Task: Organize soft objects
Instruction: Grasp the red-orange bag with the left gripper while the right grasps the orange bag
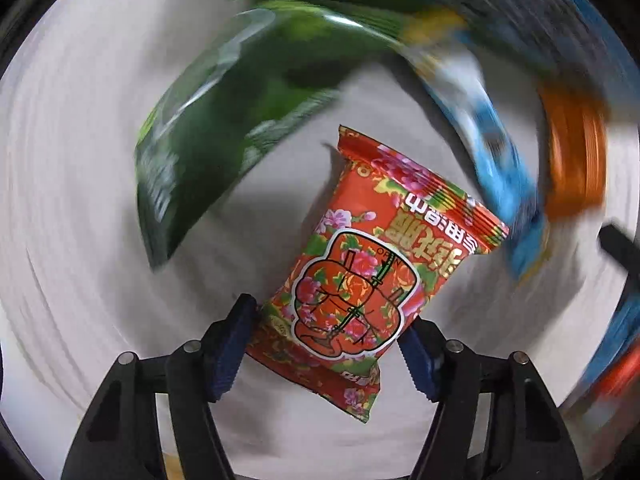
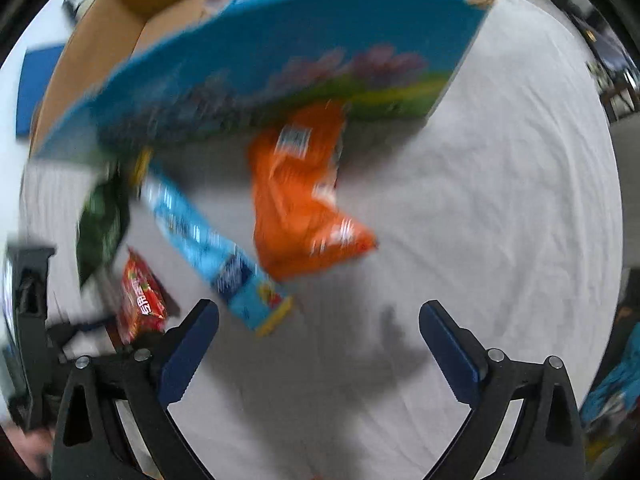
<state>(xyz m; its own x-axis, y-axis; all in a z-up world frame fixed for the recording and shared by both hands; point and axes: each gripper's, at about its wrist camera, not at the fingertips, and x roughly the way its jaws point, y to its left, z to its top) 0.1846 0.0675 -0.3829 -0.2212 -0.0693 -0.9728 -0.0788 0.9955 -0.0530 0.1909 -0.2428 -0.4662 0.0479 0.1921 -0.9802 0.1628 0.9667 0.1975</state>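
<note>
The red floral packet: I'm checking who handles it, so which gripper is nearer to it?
Left. The left gripper is shut on the red floral packet, its fingers pressing both sides. The right gripper is open over bare white cloth, with the packet off to its left.

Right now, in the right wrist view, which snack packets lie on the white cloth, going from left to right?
Dark green foil bag → red flowered packet → long light-blue packet → crumpled orange bag.
</note>
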